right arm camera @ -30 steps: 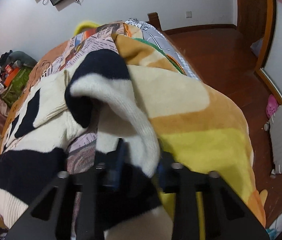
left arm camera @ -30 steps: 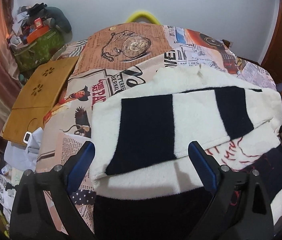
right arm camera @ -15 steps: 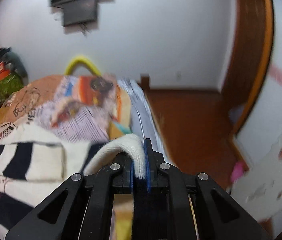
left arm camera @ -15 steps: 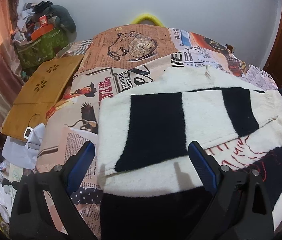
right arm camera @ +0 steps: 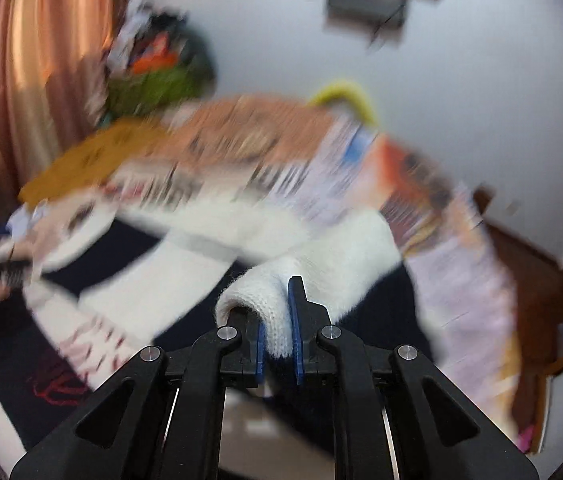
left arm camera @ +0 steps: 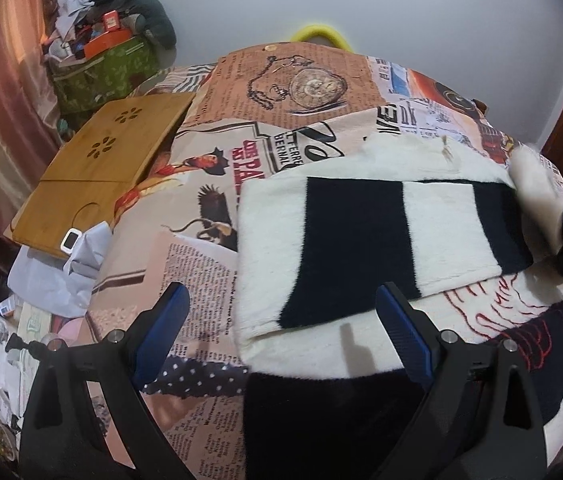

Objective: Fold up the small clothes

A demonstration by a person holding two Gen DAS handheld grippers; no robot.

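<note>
A bed [left arm camera: 281,92] with a newspaper-print cover carries a black-and-white striped sweater [left arm camera: 353,240] spread toward its right side, one sleeve [left arm camera: 385,240] already folded across the chest. The right tongs [right arm camera: 277,336] are nearly closed, pinching the white cuff [right arm camera: 269,296] of the other sleeve, apparently mid-fold. The left tongs [left arm camera: 281,332] hover wide open and empty above the sweater's lower left edge. Next, lay that sleeve across, then release.

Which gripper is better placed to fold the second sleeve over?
Right. The right gripper already pinches the white cuff of the sweater; the left gripper hovers open, holding nothing.
</note>
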